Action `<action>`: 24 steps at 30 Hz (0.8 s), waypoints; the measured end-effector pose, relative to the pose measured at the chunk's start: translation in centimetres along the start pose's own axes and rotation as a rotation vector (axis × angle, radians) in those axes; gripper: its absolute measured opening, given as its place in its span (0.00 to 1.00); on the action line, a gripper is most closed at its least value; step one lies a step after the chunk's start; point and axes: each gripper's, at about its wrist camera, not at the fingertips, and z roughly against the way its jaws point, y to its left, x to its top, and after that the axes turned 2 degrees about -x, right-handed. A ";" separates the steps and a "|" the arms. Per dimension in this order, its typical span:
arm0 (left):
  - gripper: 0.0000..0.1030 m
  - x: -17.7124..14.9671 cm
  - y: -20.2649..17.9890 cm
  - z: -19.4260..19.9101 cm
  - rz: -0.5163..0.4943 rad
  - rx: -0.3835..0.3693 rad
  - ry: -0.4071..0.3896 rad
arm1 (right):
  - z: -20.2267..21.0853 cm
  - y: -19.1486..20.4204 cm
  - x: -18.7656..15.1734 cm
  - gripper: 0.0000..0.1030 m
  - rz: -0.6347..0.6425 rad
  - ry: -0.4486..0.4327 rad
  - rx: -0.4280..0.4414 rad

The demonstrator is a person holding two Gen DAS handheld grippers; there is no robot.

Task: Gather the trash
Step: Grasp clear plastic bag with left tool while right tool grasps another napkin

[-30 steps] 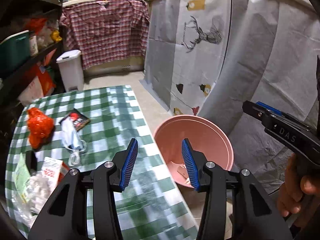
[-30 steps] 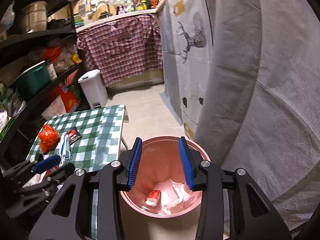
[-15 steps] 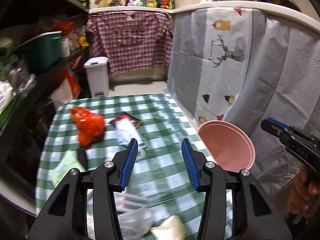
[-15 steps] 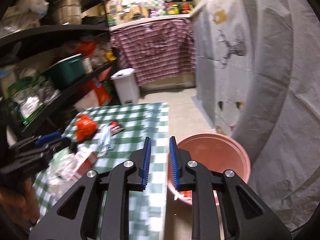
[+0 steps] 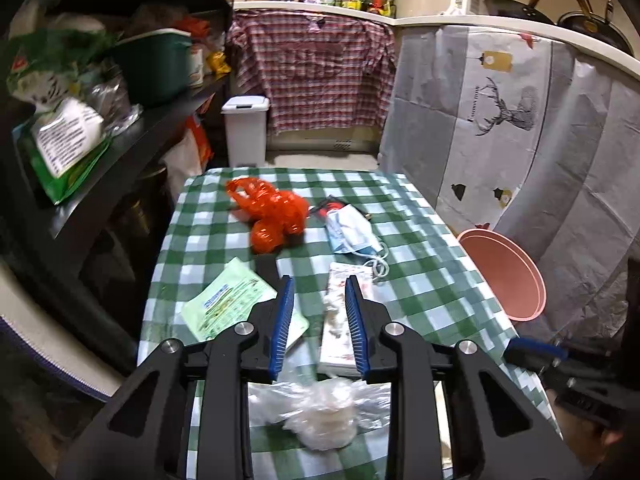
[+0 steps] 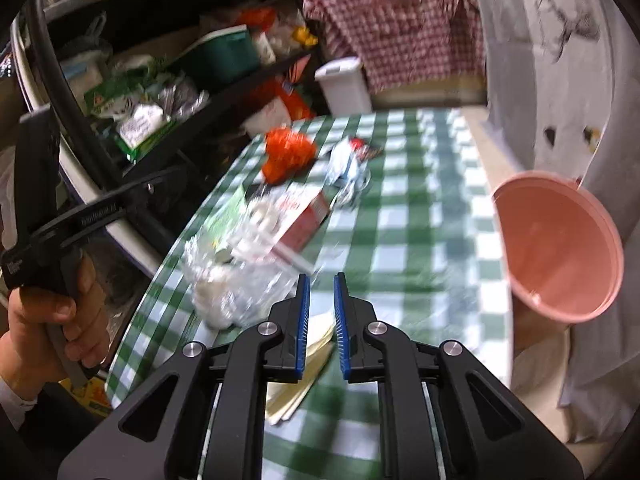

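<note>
a white plastic lidded bin (image 5: 245,130) stands on the floor beyond the table covered in green-and-white checked cloth (image 5: 424,280), before a red plaid cloth (image 5: 312,76) hung from the counter. a dark shelf unit (image 5: 132,136) on the left carries a green plastic storage box (image 5: 154,64). a grey sheet printed with a deer (image 5: 508,112) drapes the right side.

We hold our left gripper (image 5: 316,316) with its jaws parted and empty; our right gripper (image 6: 320,320) shows only a narrow gap.

Checked table (image 5: 416,280) w/ orange bag (image 5: 272,212), mask (image 5: 352,232), carton (image 5: 344,312).
</note>
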 end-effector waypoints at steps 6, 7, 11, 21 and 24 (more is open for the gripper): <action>0.26 -0.9 0.2 -0.8 -0.006 -0.025 0.016 | -2.7 0.4 -1.7 0.29 -0.044 0.110 0.025; 0.26 -1.0 0.1 -1.0 -0.010 -0.029 0.023 | -2.9 0.4 -1.8 0.29 -0.047 0.119 0.019; 0.26 -1.8 -0.1 -2.2 -0.009 -0.058 0.056 | -3.5 -0.2 -2.0 0.30 -0.075 0.155 0.005; 0.33 -3.3 -1.3 -5.9 -0.010 -0.122 0.180 | -4.7 -0.1 -2.8 0.31 -0.062 0.224 0.051; 0.35 -3.6 -1.5 -6.6 -0.018 -0.120 0.190 | -4.8 0.0 -2.7 0.27 -0.057 0.231 0.057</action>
